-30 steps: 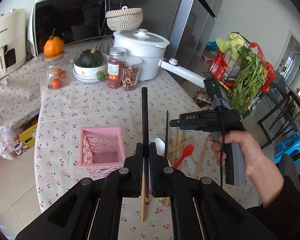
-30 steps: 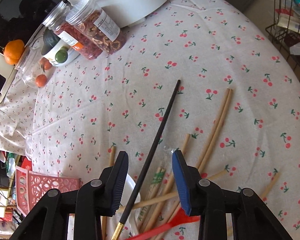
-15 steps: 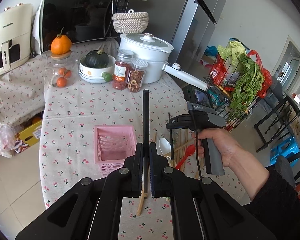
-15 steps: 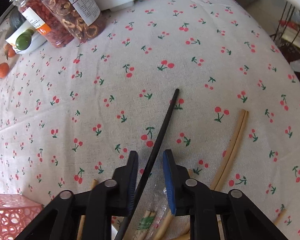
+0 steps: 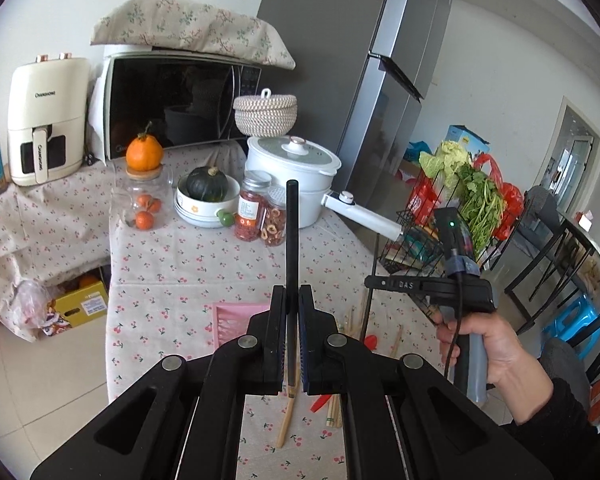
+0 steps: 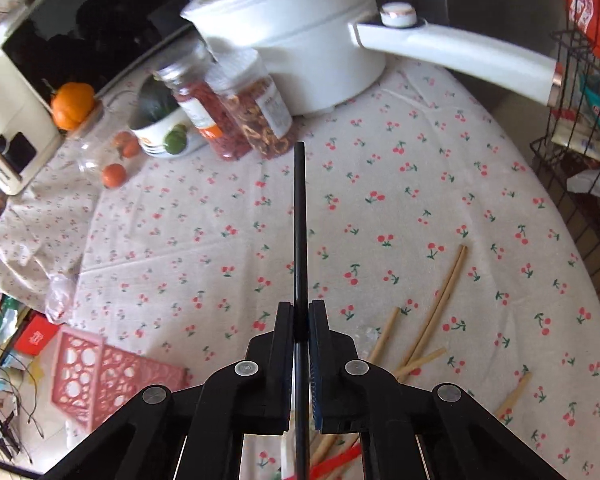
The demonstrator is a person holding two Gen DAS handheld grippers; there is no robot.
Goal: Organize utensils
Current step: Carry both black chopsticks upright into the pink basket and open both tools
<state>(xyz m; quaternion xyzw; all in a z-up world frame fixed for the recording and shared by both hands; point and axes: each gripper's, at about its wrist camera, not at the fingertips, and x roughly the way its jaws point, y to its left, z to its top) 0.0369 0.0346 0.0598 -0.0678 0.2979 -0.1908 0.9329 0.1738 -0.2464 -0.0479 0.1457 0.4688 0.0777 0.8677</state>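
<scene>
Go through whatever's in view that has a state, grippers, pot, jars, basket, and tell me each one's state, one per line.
Left gripper: shut on a black chopstick.
Right gripper: jaws just closed, shut on a second black chopstick.
White lidded pot: lid on.
Two clear plastic jars: capped, upright.
Pink plastic basket: upright, contents hidden.
Bamboo chopsticks: loose on the tablecloth.
Microwave: door closed.

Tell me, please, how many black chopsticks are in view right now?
2. One black chopstick is clamped in the left gripper; the other black chopstick is clamped in the right gripper, off the tablecloth. More may hide among the wooden chopsticks.
</scene>
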